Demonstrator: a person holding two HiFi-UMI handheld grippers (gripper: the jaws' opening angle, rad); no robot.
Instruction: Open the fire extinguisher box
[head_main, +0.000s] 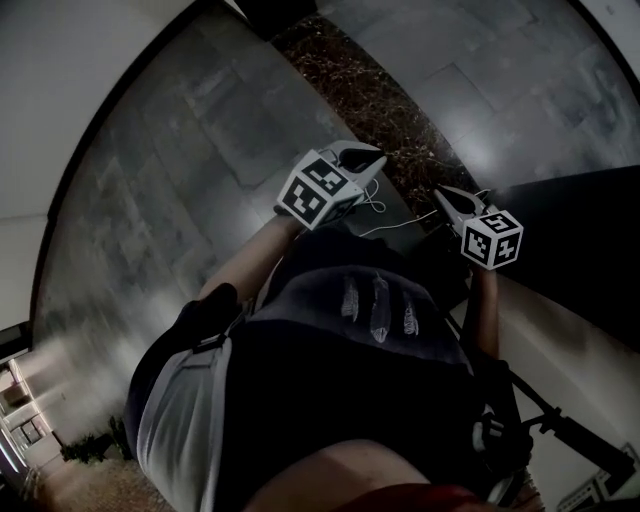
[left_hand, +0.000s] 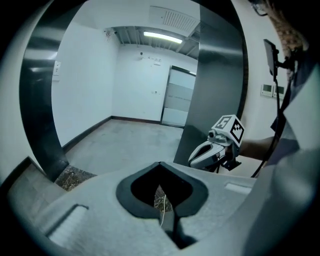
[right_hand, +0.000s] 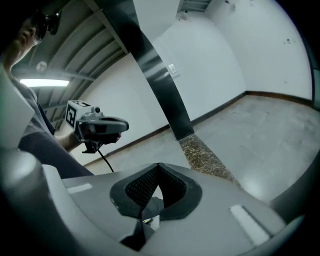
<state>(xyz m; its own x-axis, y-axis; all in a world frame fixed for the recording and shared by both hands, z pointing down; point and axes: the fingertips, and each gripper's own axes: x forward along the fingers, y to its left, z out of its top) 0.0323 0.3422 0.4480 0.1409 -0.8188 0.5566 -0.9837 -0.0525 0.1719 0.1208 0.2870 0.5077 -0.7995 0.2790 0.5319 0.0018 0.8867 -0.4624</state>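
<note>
No fire extinguisher box shows in any view. In the head view a person holds both grippers out in front of the body, above a grey tiled floor (head_main: 200, 130). My left gripper (head_main: 368, 158) points up and right; its jaws meet at the tips with nothing between them. My right gripper (head_main: 446, 196) is level with it on the right, shut and empty. In the left gripper view its own tips (left_hand: 160, 164) touch, and the right gripper (left_hand: 194, 160) hangs to the right. The right gripper view shows its own closed tips (right_hand: 159, 166) and the left gripper (right_hand: 124, 126) at left.
A dark glossy pillar (right_hand: 160, 85) stands on a speckled floor strip (right_hand: 202, 157). White walls enclose the room, and a grey door (left_hand: 177, 97) is in the far wall. A dark panel (head_main: 580, 250) lies to the right of the person. A thin white cable (head_main: 385, 225) hangs by the grippers.
</note>
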